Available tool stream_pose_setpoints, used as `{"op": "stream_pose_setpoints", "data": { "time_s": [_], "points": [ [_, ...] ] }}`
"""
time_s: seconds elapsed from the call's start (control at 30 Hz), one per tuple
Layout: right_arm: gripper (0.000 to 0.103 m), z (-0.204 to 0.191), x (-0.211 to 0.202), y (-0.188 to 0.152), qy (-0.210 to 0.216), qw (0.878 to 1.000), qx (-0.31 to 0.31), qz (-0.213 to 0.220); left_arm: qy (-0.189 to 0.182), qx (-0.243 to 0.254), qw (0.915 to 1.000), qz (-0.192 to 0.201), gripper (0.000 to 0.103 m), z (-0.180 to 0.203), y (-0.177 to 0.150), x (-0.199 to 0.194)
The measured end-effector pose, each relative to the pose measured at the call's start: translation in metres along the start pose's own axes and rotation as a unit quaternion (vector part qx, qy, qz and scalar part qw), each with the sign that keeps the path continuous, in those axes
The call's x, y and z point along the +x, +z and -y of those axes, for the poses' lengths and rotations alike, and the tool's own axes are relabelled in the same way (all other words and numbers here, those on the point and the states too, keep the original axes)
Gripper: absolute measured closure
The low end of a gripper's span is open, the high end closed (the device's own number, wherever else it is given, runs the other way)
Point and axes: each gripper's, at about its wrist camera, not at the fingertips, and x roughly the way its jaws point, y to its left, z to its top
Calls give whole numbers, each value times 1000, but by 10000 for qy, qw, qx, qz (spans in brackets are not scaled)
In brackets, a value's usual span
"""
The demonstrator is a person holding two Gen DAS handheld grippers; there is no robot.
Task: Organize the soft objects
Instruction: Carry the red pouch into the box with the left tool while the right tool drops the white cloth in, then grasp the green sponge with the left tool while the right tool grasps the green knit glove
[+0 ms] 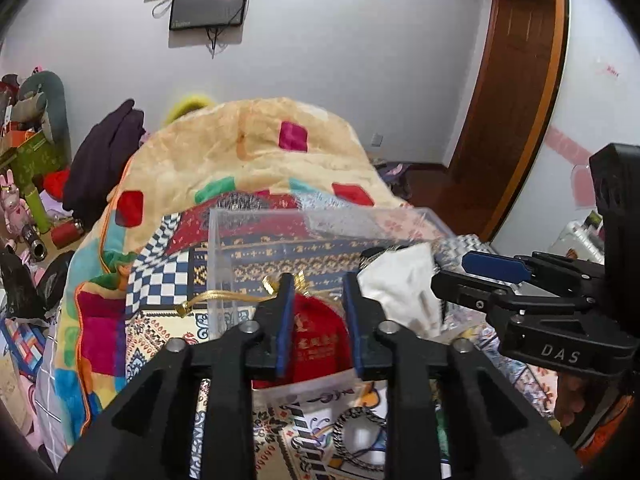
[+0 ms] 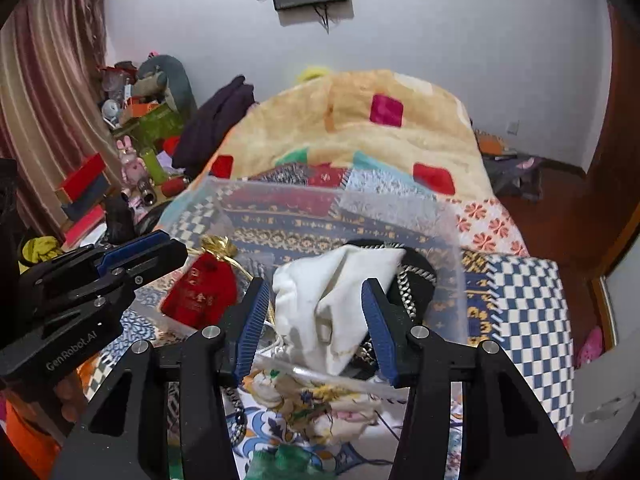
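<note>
A clear plastic box (image 1: 224,240) (image 2: 448,232) stands on the patterned bed cover. Inside it lie a red drawstring pouch (image 1: 316,332) (image 2: 200,292) with gold cord, a white cloth pouch (image 1: 404,284) (image 2: 332,300) and a dark item with a chain strap (image 2: 416,276). My left gripper (image 1: 318,280) is open, its fingers on either side of the red pouch at the box's near wall. My right gripper (image 2: 316,292) is open, its fingers astride the white pouch. Each gripper shows in the other's view: the right one (image 1: 480,276), the left one (image 2: 152,248).
A floral pouch (image 2: 320,400) and a green cloth (image 2: 280,460) lie on the bed in front of the box. A folded quilt (image 1: 260,148) rises behind it. Clutter and toys (image 1: 28,200) sit at the left, a wooden door (image 1: 516,80) at the right.
</note>
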Motion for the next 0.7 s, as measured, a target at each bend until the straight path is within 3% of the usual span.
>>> {"op": "stream_pose_setpoints", "data": {
  "time_s": [0.07,0.13,0.27,0.33,0.4,0.5,0.7],
  "points": [
    [48,1,-14,0,-13,9999,-9,149,-8,24,9999,160,65,3,2,-14],
    [33,1,-27,-2,-58,9995,-20,315,-21,53,9995,297,51,7,3,-26],
    [21,0,-54,-9,-237,9978,-152,595,-1,115,9988,484,31,14,-1,-51],
    [11,0,-63,-13,-285,9971,-178,683,119,111,9982,574,12,19,-5,-61],
    [2,2,-70,-18,-313,9968,-150,725,222,109,9974,682,2,22,-10,-70],
    [0,5,-74,-27,-263,9976,-63,639,258,208,9971,683,1,28,-20,-80],
    [0,5,-67,-56,-291,9991,-118,274,128,145,9994,293,1,28,-45,-80]
  ]
}}
